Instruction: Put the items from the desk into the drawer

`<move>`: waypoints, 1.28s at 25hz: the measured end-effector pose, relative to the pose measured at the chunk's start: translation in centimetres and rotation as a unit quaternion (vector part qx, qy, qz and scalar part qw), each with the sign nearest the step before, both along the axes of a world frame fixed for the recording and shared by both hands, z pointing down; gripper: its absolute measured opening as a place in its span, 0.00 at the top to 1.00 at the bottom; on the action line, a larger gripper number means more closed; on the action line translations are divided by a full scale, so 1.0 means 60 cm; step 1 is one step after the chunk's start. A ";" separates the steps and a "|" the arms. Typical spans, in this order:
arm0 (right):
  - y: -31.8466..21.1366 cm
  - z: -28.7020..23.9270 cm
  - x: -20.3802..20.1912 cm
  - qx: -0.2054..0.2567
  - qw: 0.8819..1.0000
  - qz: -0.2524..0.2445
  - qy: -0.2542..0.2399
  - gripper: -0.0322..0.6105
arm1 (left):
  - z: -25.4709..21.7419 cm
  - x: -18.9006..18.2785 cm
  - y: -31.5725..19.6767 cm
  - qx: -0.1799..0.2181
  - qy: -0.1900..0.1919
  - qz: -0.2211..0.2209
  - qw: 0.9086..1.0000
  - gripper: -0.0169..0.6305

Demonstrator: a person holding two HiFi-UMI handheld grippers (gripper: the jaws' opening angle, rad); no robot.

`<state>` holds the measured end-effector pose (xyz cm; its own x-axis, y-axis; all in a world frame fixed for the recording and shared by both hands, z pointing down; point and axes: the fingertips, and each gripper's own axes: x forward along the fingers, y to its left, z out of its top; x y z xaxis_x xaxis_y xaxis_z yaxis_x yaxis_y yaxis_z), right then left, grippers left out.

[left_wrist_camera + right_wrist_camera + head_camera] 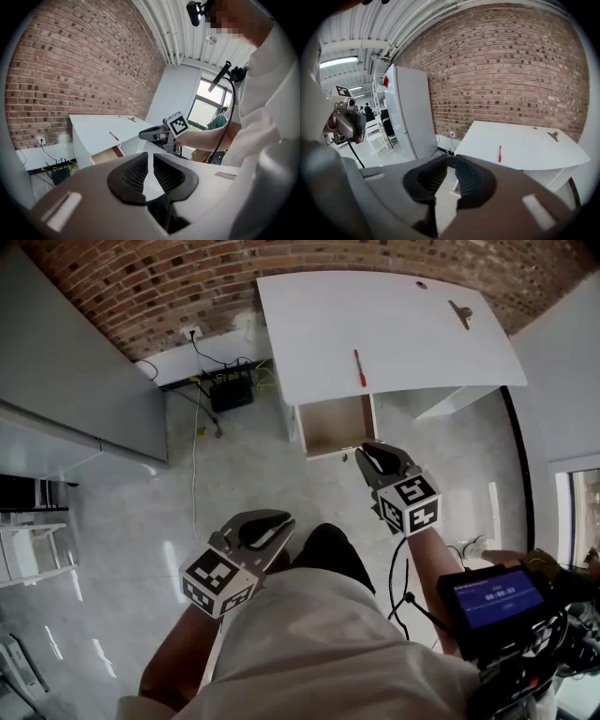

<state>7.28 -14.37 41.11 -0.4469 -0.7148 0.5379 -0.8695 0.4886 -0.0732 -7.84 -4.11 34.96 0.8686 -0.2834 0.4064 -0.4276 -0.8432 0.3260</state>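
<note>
A white desk (403,324) stands against the brick wall. On it lie a red pen (359,368) and a binder clip (460,313); both also show in the right gripper view, the pen (499,153) and the clip (553,136). Under the desk's front edge an open wooden drawer (336,425) looks empty. My right gripper (367,448) hovers just in front of the drawer, jaws together and holding nothing. My left gripper (281,518) hangs lower and to the left over the floor, also shut and empty. Seen in their own views, the left gripper (151,154) and right gripper (449,158) hold nothing.
A tall grey cabinet (75,362) stands at the left. A black box with cables (232,390) lies on the floor by the wall. A white rack (28,554) is at the far left. A device with a blue screen (497,596) hangs at my right side.
</note>
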 end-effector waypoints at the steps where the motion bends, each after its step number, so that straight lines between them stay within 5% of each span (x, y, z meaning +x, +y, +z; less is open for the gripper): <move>1: -0.018 0.006 0.005 -0.002 1.000 0.011 0.003 0.89 | 0.003 -0.003 -0.012 0.000 -0.002 0.009 1.000 0.91; 8: -0.172 0.080 0.070 -0.032 0.998 0.050 0.026 0.89 | 0.022 0.005 -0.117 -0.016 0.003 -0.008 1.000 0.91; 20: -0.455 0.252 0.202 -0.109 0.990 0.084 0.043 0.85 | 0.051 0.119 -0.273 -0.048 -0.012 -0.048 0.998 0.91; 32: -0.469 0.316 0.259 -0.164 0.979 0.108 0.046 0.85 | 0.043 0.143 -0.231 -0.055 -0.028 -0.080 0.995 0.91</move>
<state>22.83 -42.53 60.10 -0.2428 -0.5692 0.7855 -0.9604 0.2550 -0.1121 0.75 -17.98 37.51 0.7915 -0.3673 0.4885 -0.5734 -0.7230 0.3854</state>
